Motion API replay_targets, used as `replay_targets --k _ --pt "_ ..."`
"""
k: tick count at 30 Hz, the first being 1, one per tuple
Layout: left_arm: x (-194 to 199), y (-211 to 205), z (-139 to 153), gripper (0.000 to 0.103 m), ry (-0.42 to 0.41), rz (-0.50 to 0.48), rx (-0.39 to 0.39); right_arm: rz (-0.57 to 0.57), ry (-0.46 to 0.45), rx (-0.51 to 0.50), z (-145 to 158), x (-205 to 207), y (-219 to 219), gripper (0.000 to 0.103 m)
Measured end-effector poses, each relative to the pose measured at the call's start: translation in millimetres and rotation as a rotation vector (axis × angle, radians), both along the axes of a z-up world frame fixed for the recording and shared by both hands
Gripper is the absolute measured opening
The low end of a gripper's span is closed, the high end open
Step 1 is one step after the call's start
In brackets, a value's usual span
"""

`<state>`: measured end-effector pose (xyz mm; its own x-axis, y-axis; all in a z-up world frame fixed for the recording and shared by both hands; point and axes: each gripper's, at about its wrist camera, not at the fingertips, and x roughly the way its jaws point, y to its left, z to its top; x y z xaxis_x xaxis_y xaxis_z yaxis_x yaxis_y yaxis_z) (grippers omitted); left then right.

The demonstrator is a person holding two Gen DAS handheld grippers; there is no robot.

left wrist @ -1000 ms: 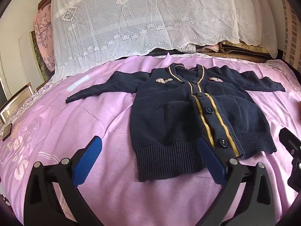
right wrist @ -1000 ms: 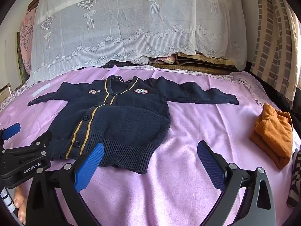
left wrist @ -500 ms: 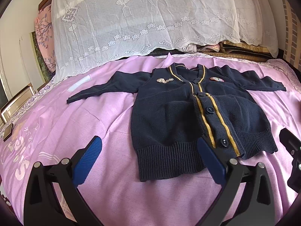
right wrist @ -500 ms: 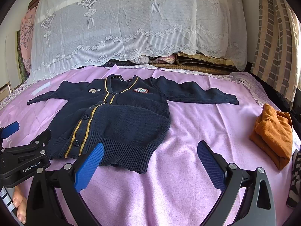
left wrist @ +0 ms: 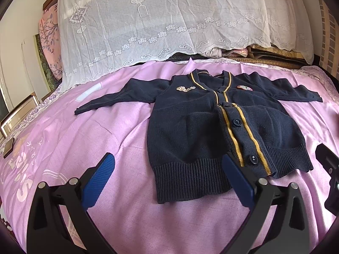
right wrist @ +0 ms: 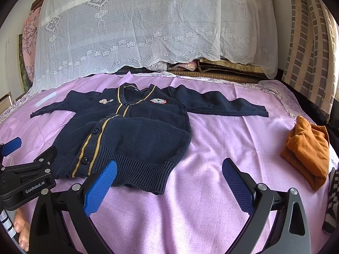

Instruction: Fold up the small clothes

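Observation:
A small navy cardigan (left wrist: 201, 127) with yellow placket stripes and two chest badges lies face up on the pink bedsheet (left wrist: 84, 139), both sleeves spread out sideways. The same cardigan (right wrist: 131, 135) shows in the right wrist view. My left gripper (left wrist: 168, 180) hovers open just short of the ribbed hem, nothing between its blue pads. My right gripper (right wrist: 169, 182) is also open and empty, near the hem's right corner. The left gripper's body (right wrist: 27, 182) shows at the left edge of the right wrist view.
A folded orange garment (right wrist: 307, 150) sits on the sheet at the right. A white lace cover (left wrist: 169, 21) drapes over piled bedding behind the cardigan. A striped curtain (right wrist: 311, 42) hangs at the right. A dark striped cloth (right wrist: 333, 194) lies by the bed's right edge.
Both views shift only slightly; the cardigan sits a touch lower and nearer in the left wrist view. Both grippers stay open and the cardigan has not moved.

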<state>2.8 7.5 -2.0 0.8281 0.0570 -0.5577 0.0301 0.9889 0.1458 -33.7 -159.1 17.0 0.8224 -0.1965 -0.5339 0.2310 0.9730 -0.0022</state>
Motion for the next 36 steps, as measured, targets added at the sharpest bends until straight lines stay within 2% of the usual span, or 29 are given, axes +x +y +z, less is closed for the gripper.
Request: replay_targets --k 36 --pt "1.8 0.4 -3.1 0.099 0.011 0.001 -0.002 0.001 0.014 0.005 -7.0 3.7 -1.4 0.1"
